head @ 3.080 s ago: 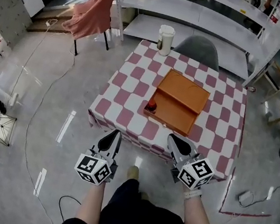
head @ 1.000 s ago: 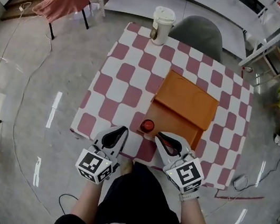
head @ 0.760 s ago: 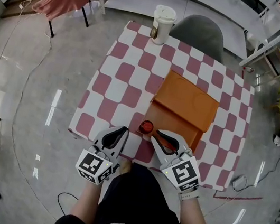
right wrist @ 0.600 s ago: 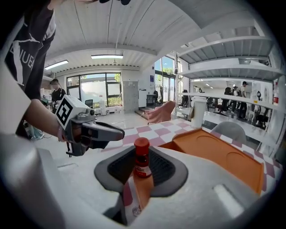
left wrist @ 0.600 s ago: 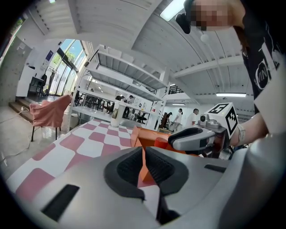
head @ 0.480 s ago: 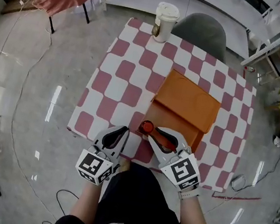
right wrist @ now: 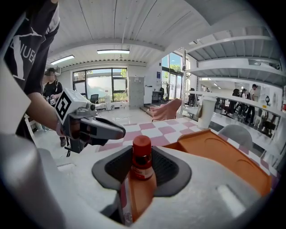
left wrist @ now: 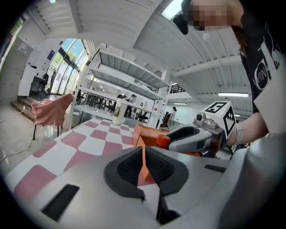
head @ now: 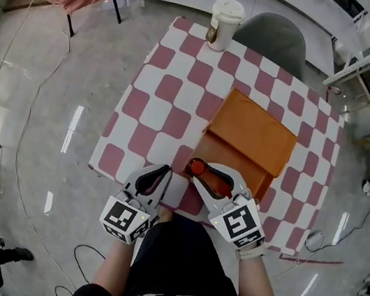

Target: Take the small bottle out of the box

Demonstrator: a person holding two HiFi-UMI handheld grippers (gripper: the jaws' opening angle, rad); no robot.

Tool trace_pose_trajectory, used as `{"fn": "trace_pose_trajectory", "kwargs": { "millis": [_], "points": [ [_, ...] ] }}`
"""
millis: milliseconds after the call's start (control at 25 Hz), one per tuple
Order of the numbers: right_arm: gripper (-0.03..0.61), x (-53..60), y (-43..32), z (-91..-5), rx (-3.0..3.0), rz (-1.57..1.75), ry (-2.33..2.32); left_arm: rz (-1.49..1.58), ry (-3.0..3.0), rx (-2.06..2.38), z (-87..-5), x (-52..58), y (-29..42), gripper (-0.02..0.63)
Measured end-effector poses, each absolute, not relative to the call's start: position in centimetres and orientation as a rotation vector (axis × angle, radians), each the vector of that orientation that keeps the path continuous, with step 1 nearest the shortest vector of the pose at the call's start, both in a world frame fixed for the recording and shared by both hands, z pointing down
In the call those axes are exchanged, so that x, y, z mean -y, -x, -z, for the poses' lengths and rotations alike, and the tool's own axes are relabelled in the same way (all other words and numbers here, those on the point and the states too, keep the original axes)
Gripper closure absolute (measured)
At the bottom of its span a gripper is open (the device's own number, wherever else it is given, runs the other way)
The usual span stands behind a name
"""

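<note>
the left gripper (head: pixel 157 174) hung at the checked table's (head: pixel 150 112) near edge, jaws pressed together on nothing. the right gripper's (head: pixel 203 175) jaws had just been opening, spread around the red-capped small bottle (right wrist: pixel 142 157), upright at the orange box's (head: pixel 253 132) near corner. beyond stood a paper cup (head: pixel 224 22).

The head view looks steeply down from above the person and takes in the whole checkered worktop (head: pixel 176 117). The left claw view sits low at the worktop's near edge and faces its far edge. The right claw (left wrist: pixel 176 142) comes in from the right there. The right claw view also looks across the worktop, very close to the small bottle (right wrist: pixel 142 159), which stands between its jaws; they have just been opening. The left claw (right wrist: pixel 118 132) shows at its left. All three views share the orange box (head: pixel 252 131) and the white cup (head: pixel 226 14) at the far edge.
</note>
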State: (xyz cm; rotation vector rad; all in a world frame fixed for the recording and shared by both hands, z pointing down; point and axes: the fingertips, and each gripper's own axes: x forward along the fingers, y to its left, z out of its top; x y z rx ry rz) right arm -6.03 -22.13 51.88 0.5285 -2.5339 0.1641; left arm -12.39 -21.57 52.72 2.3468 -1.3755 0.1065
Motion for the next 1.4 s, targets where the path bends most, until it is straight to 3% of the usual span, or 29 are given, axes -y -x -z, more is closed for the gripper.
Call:
{"fn": "trace_pose_trajectory", "kwargs": {
  "millis": [1400],
  "points": [
    [0.454,22.9,7.4,-52.1,2.602,-0.072,-0.342,-0.061,-2.271,1.4,-53.5,20.8,13.5,0.589]
  ]
}}
